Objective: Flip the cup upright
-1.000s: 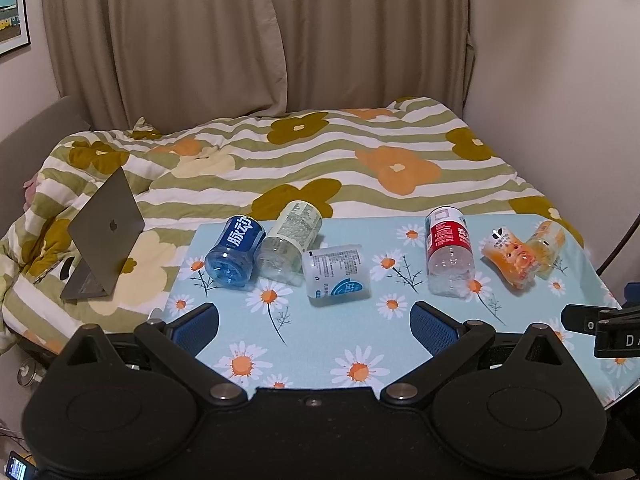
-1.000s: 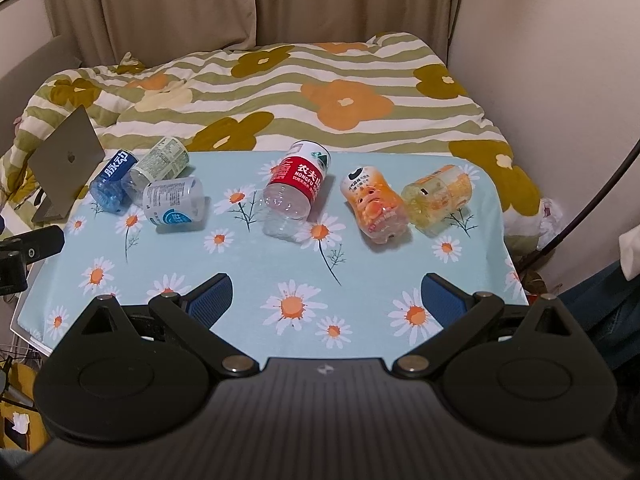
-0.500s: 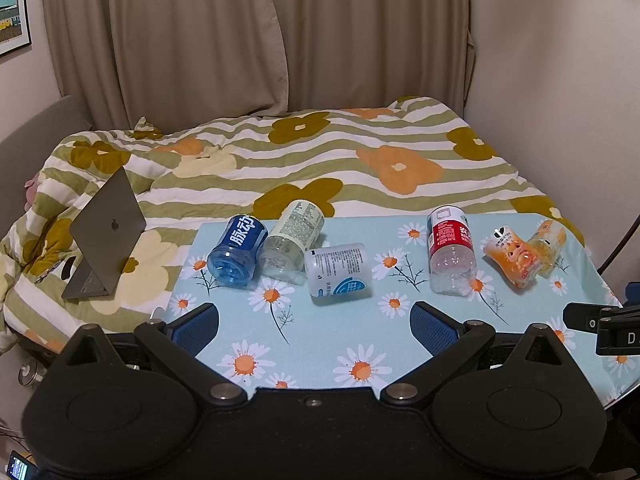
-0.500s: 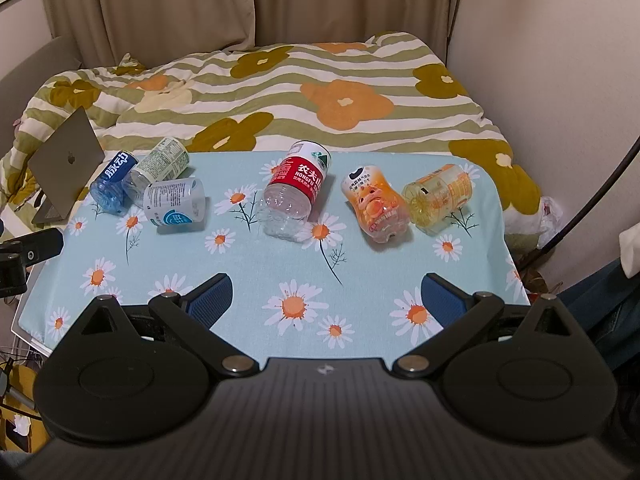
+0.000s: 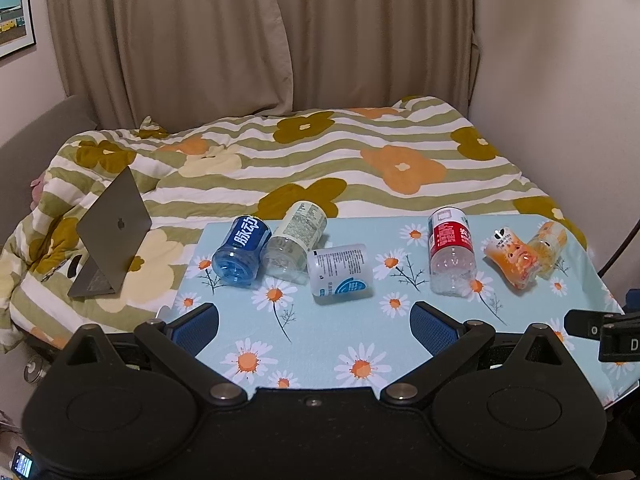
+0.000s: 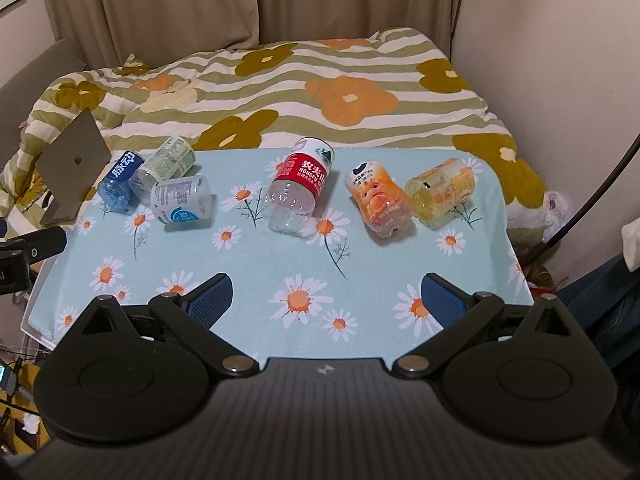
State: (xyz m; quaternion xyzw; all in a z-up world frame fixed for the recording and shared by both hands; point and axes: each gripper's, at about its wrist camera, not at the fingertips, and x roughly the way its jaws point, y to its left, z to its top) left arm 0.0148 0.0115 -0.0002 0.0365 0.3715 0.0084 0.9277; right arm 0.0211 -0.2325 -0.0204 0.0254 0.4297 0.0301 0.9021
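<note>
nothing of the task looks done yet: all six cut-bottle cups lie on their sides on the bench [image 6: 280,276], none upright. on the left side sit three close together, the blue cup [image 5: 241,249], the pale green-label cup [image 5: 297,240] touching it, and the white cup with a blue emblem [image 5: 343,271] just beside that. the red-label cup [image 6: 301,190] lies near the middle, and the orange cup [image 6: 379,199] and yellow cup [image 6: 443,192] lie just beside each other on the right. the left claw [image 5: 314,322] is spread wide and holds nothing, hovering at the near edge, well apart from every cup. the right claw [image 6: 326,298] is likewise spread and empty, also short of the cups. so every flip is left to do, by my judgement.

the bench carries a pale blue cloth printed with daisies. behind it is a bed with a striped flower quilt [image 5: 340,160], an open laptop [image 5: 110,232] on it at the left, beige curtains [image 5: 260,32] beyond, and a plain wall at the right.
</note>
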